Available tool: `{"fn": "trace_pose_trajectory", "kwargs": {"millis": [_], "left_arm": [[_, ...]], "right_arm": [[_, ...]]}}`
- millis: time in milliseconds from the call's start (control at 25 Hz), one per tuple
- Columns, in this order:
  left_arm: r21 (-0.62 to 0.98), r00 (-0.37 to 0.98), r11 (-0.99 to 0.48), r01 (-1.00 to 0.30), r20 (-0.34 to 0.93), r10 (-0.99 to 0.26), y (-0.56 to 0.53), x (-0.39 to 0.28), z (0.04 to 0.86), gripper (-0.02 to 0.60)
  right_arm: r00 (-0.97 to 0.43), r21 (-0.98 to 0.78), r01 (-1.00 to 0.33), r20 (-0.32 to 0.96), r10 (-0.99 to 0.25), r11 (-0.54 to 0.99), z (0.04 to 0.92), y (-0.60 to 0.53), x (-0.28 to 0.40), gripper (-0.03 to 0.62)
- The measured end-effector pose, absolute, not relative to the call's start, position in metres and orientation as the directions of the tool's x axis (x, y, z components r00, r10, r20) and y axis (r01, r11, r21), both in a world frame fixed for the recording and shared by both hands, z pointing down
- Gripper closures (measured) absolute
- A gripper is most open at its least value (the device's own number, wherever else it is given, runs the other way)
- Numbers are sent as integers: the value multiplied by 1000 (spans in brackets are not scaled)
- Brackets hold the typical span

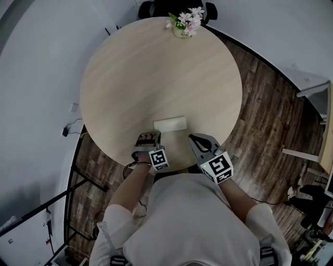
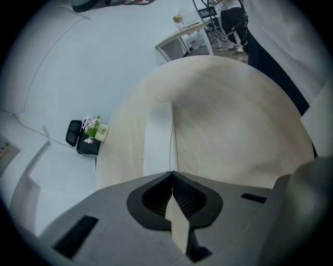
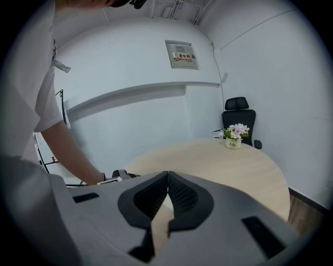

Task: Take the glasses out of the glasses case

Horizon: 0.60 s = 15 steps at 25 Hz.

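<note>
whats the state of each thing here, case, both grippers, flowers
glasses case: closed, lying flat on the table
left gripper: jaws together, nothing between them
right gripper: jaws together, nothing between them
flower pot: upright at the table's far edge

Round tabletop (image 1: 156, 67): wide bare wood across the middle and both sides, free passage. Two obstacles on it: white glasses case (image 1: 170, 123) lying near the near edge; flower pot (image 1: 184, 25) at the far rim, well apart. Left claw (image 1: 147, 137) and right claw (image 1: 194, 138) flank a bare gap just short of the case. Black chair (image 1: 148, 8) stands behind the far rim.
</note>
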<state>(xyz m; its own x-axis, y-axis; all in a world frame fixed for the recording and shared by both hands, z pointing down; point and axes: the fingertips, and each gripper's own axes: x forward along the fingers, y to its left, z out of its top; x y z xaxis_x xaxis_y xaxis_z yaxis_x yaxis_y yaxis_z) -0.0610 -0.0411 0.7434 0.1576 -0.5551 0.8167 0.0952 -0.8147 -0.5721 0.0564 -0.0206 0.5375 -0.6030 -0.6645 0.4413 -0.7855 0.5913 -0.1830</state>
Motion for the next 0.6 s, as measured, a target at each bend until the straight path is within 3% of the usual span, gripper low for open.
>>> {"fn": "trace_pose_trajectory", "kwargs": {"millis": [120,200,360,600], "left_arm": [[-573,159,-814,93,816,-556,-41,-61,743,572],[-573,158,-814,96,816,-556,-40,-61,743,572],[-577,155,-809,109,814,-560,-41,-61,743,572],[-573,156,-812,110,817,-555,-40,-60,743,572]], "right_arm": [[-592,-103,-772,478,-649,627,544,-24,51,580],[-556,59,-727,532,-638,684,550,-27,47,580],[-495,312,-542,631,-597,780,568,-34,34,580],[-394,409,-239,789,-473,881,615,-36,25,580]]}}
